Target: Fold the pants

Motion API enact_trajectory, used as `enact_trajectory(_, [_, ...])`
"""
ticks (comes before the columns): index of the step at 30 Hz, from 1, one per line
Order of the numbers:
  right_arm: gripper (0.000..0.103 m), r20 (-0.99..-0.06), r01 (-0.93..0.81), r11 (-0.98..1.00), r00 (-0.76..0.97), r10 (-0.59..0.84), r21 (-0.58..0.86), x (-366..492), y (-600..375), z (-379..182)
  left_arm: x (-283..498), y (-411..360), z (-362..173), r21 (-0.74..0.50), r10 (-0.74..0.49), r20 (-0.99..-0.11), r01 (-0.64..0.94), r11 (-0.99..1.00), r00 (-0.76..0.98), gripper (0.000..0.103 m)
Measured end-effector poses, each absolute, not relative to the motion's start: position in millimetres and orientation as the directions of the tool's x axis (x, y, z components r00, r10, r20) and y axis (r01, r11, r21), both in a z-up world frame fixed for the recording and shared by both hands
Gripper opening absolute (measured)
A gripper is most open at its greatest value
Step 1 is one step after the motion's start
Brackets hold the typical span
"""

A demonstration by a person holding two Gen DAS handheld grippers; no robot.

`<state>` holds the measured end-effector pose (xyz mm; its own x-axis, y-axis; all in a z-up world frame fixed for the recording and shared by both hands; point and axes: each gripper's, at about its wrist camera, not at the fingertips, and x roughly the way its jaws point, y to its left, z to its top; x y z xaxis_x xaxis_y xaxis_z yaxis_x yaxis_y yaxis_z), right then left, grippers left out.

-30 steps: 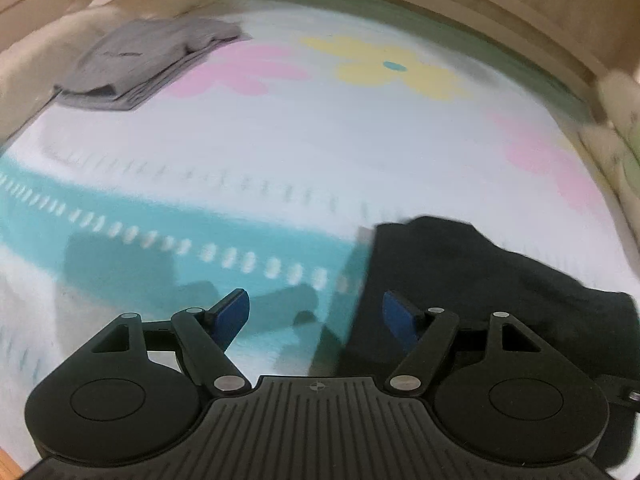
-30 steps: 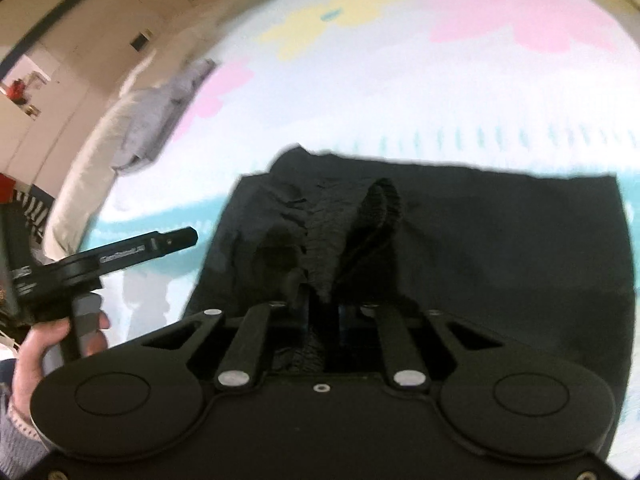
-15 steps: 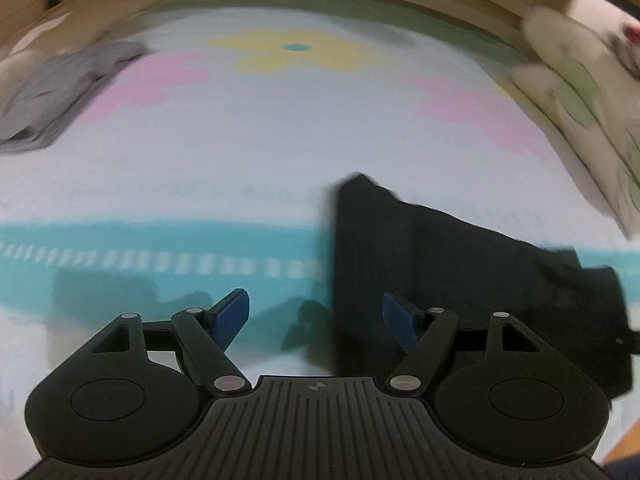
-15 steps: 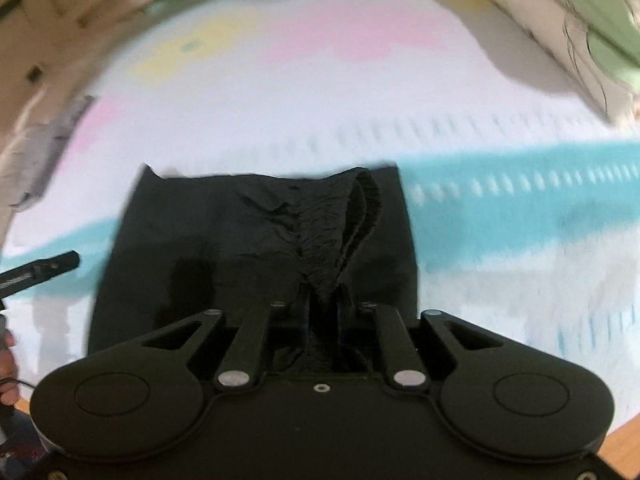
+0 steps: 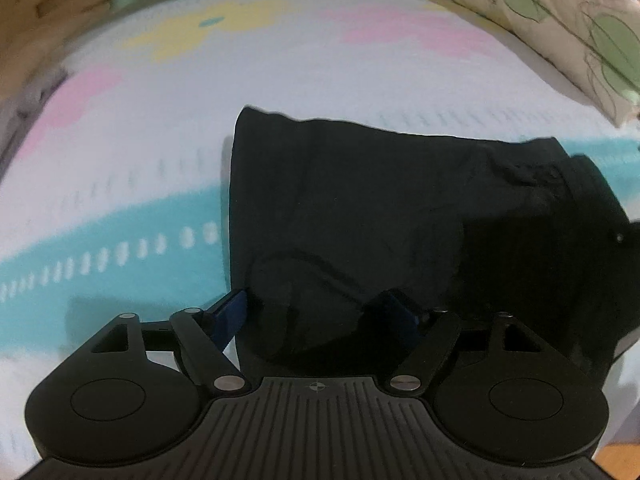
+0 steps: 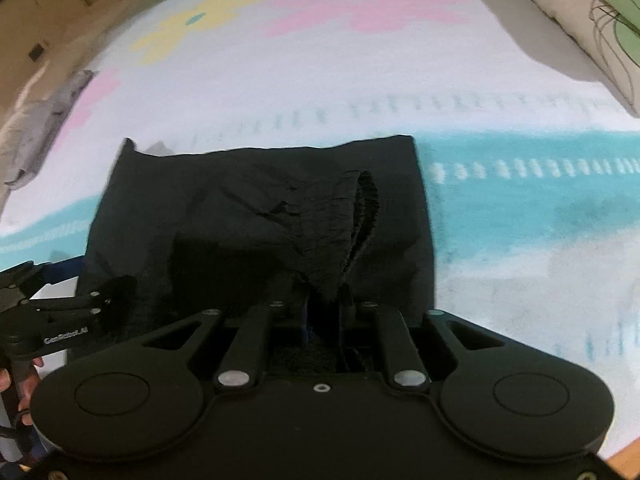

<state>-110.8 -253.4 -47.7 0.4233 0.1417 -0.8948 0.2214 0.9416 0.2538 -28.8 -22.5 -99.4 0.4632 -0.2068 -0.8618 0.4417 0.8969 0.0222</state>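
The black pants [image 5: 360, 200] lie folded flat on the flowered bed sheet [image 5: 280, 80]. My left gripper [image 5: 314, 312] hangs over their near left corner with its jaws opening. A soft bulge of fabric lies between the blue pads [image 5: 230, 314], which do not press on it. In the right wrist view the pants [image 6: 260, 208] fill the middle. My right gripper [image 6: 324, 310] pinches a raised bunch of the ribbed waistband [image 6: 362, 208], and its jaws are just starting to ease apart. The left gripper [image 6: 60, 312] shows at the left edge there, with a hand [image 6: 24, 384] on its handle.
A folded grey garment [image 6: 44, 120] lies at the sheet's far left. A leaf-print pillow [image 5: 560, 28] lies along the right side, also in the right wrist view as the pillow [image 6: 600, 20]. The wooden bed edge [image 6: 624, 456] shows at the near right corner.
My left gripper has come from the bare sheet onto the pants' left corner, and its jaws stand wider. The right gripper has swung round and sunk, keeping the waistband bunch.
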Motion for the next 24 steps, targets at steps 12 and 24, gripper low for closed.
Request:
enact_trajectory(12, [0.023,-0.896,0.269,0.944,0.44,0.055,0.19,-114.4,-262.0,-42.0,-45.3,-26.3,-89.4,0.108,-0.181,-0.825,0.464,0.879,0.536,0.079])
enact_trajectory(24, [0.084,-0.821,0.389,0.907,0.562,-0.096,0.161,-125.7,-268.9,-23.6,-39.1,-6.9,-79.6,0.031,-0.208,-0.807,0.392,0.919,0.553,0.078])
